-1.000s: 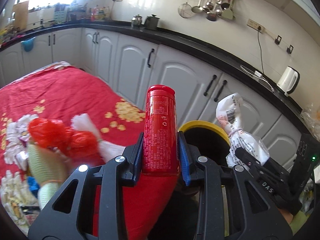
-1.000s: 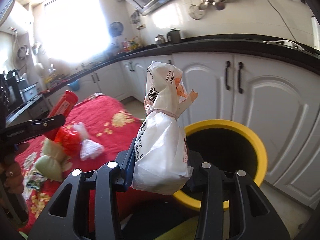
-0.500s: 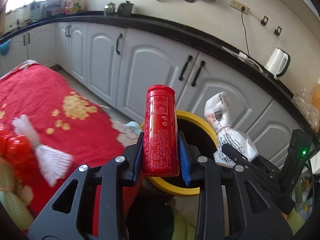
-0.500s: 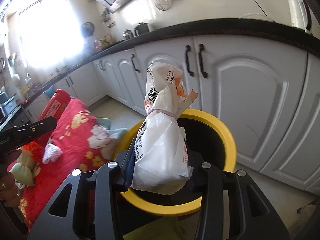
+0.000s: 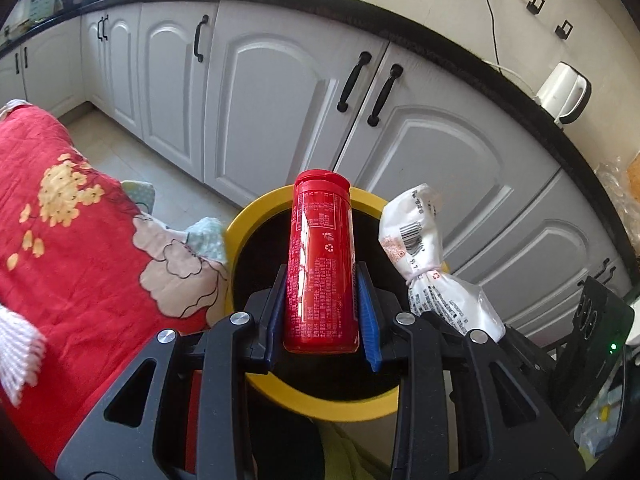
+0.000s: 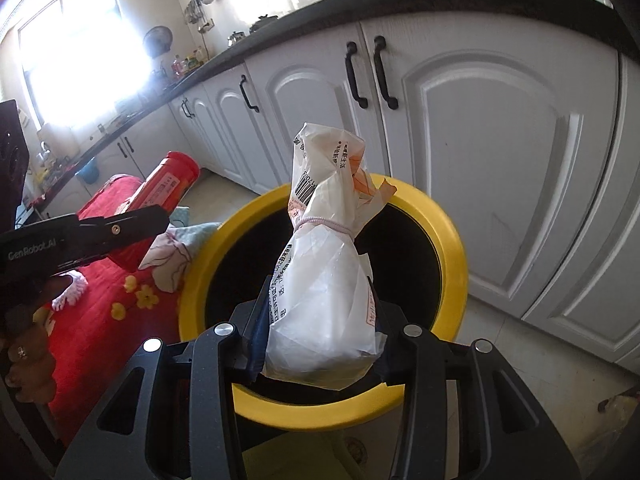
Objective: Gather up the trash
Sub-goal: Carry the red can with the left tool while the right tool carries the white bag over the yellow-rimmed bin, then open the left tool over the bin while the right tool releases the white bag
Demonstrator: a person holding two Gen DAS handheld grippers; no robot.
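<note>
over the yellow-rimmed bin (image 5: 320, 408), the left gripper (image 5: 322, 312) clamps a red canister (image 5: 320, 264) by its lower half between blue pads, while the right gripper (image 6: 320, 340) grips a tied white plastic bag (image 6: 328, 300) at its bulging base. both pieces of trash sit above the bin's dark mouth, beside the red floral cloth (image 5: 72, 248). a clean drop likely means letting go only once each item is centred inside the rim, since the tall canister could clip the edge. both tools angle downward and forward toward the white cabinets (image 6: 500, 160); a person's hand (image 6: 24, 344) holds the left one.
</note>
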